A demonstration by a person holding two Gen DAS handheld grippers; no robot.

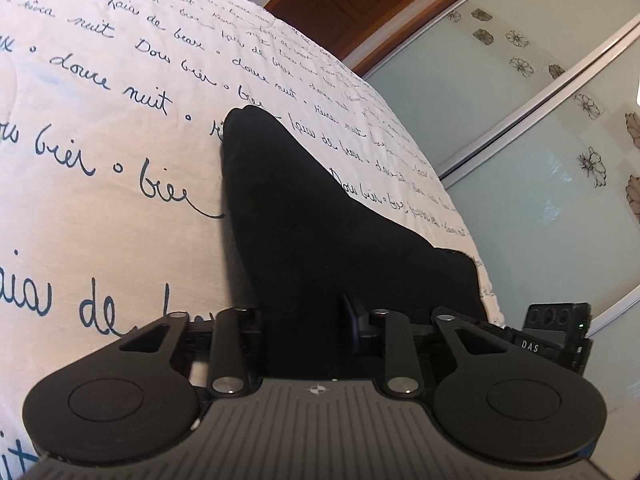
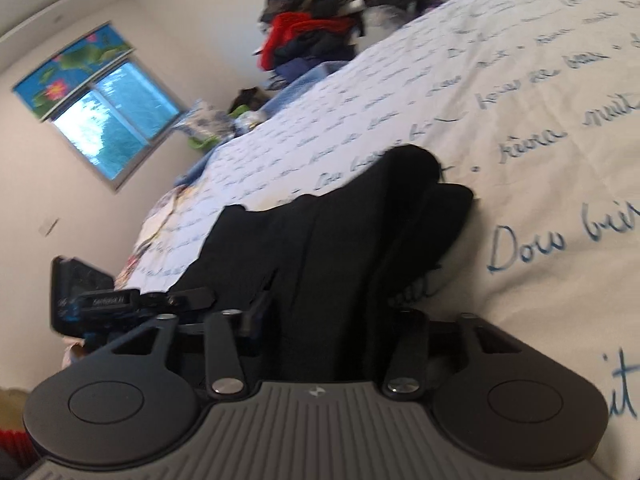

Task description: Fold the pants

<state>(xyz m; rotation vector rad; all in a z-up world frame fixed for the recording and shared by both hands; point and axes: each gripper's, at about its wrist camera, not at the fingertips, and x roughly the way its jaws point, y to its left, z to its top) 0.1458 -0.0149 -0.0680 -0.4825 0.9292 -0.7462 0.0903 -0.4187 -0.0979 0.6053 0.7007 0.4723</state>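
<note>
At the bottom of the left wrist view, the left gripper (image 1: 312, 320) has its jaws pulled in close, and the black pants (image 1: 320, 232) fill the gap between them, so it looks like it is pinching the near end of the cloth. It holds there, I think, so that end can be picked up and laid over to make a fold. At the bottom of the right wrist view, the right gripper (image 2: 328, 320) is the same: its jaws are partly closed with black cloth bunched between them. I cannot see the pads well, but it looks like a grip. Two grips on one end keep the cloth flat when it is lifted. Past the grippers, the pants stretch up the middle of each frame, on the white bedspread (image 1: 120, 152) with blue writing. The far end (image 2: 416, 168) looks bumpy and doubled. Farther off, at the top middle of the right view, a pile of clothes (image 2: 312, 40) waits. A window (image 2: 116, 120) is at upper left.
</note>
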